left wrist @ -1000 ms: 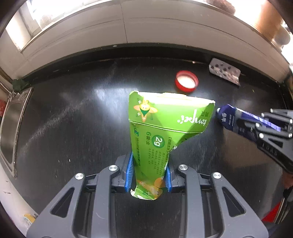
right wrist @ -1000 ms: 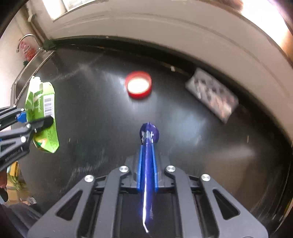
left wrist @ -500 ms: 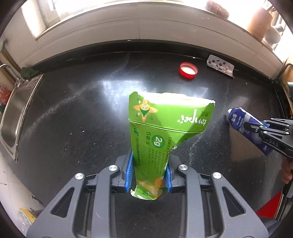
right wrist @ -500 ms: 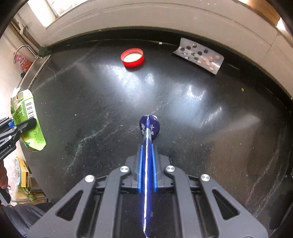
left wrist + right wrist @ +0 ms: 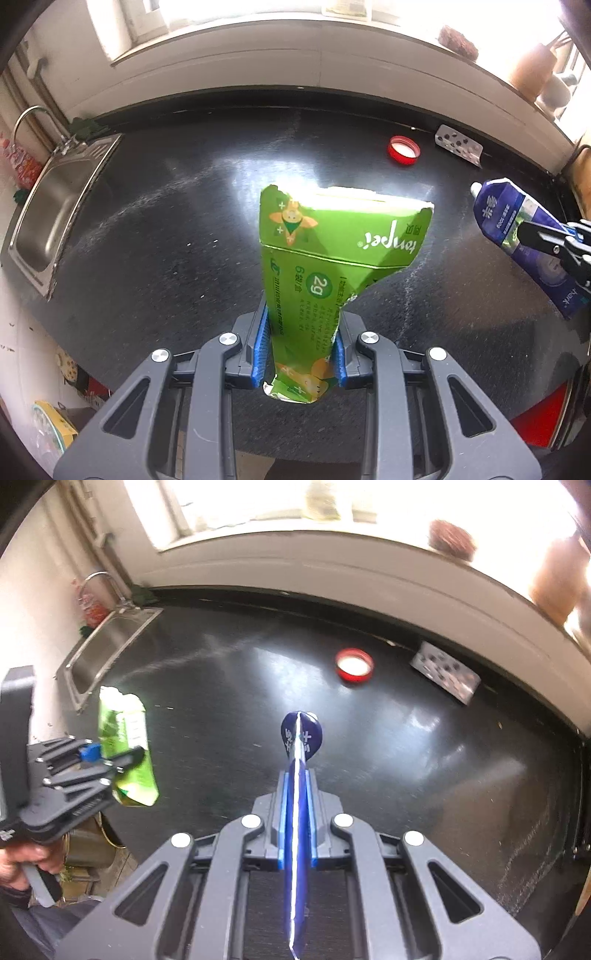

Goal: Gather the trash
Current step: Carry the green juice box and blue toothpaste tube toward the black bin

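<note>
My left gripper (image 5: 301, 325) is shut on a torn green carton (image 5: 332, 258) and holds it above the black countertop (image 5: 166, 240). My right gripper (image 5: 297, 775) is shut on a flattened blue tube (image 5: 301, 738), seen edge-on. The tube also shows in the left wrist view (image 5: 517, 225) at the right, and the carton in the right wrist view (image 5: 125, 738) at the left. A red bottle cap (image 5: 403, 149) and a blister pack of pills (image 5: 458, 144) lie near the counter's back edge; both also show in the right wrist view, the cap (image 5: 354, 664) and the pack (image 5: 445, 672).
A steel sink (image 5: 55, 206) with a tap sits at the counter's left end. A white window sill (image 5: 295, 62) runs behind the counter, with a brown pot (image 5: 532, 70) on it. Something red (image 5: 539, 417) shows below the counter's front right.
Both grippers have pulled back and up from the counter with their loads. The cap and blister pack look smaller and farther away. The sink has come into view.
</note>
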The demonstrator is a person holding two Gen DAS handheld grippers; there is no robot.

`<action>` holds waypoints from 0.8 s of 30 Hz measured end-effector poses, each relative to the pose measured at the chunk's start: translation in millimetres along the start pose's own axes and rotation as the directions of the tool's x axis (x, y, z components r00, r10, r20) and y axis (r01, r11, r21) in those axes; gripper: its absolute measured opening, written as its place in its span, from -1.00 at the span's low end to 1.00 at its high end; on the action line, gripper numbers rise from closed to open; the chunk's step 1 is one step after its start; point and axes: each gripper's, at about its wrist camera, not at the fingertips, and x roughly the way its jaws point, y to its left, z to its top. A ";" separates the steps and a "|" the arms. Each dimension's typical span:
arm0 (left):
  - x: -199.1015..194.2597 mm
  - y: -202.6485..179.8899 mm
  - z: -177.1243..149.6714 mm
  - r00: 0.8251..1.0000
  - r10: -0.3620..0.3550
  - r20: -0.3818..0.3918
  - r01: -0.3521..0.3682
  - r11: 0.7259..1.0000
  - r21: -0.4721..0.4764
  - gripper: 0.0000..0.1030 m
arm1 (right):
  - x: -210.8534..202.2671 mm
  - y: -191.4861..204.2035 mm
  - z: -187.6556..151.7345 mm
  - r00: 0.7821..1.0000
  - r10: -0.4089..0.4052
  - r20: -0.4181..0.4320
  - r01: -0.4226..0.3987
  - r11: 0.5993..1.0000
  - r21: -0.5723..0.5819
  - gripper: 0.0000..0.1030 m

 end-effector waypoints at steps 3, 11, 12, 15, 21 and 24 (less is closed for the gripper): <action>-6.1 12.2 -5.2 1.000 0.010 0.008 -0.010 1.000 -0.020 -0.47 | -2.0 20.7 5.3 1.000 0.015 0.008 -0.015 0.999 -0.030 -0.81; -30.8 73.0 -28.5 0.998 0.059 0.034 -0.054 0.989 -0.136 -0.47 | 6.8 91.2 23.6 0.997 0.082 0.006 -0.080 0.984 -0.158 -0.81; -33.3 80.5 -31.2 0.997 0.069 0.035 -0.063 0.987 -0.151 -0.47 | 7.9 101.8 26.2 0.996 0.094 0.006 -0.092 0.981 -0.173 -0.81; -43.7 113.8 -44.3 0.993 0.111 0.035 -0.101 0.970 -0.219 -0.47 | 14.3 142.8 34.1 0.989 0.147 -0.005 -0.144 0.961 -0.236 -0.81; -55.9 189.5 -93.0 0.981 0.195 -0.022 -0.188 0.903 -0.387 -0.47 | 36.5 239.7 40.2 0.964 0.252 -0.082 -0.264 0.887 -0.378 -0.81; -54.5 221.3 -119.2 0.975 0.215 -0.061 -0.219 0.862 -0.457 -0.47 | 53.2 295.6 35.0 0.942 0.298 -0.157 -0.336 0.830 -0.444 -0.81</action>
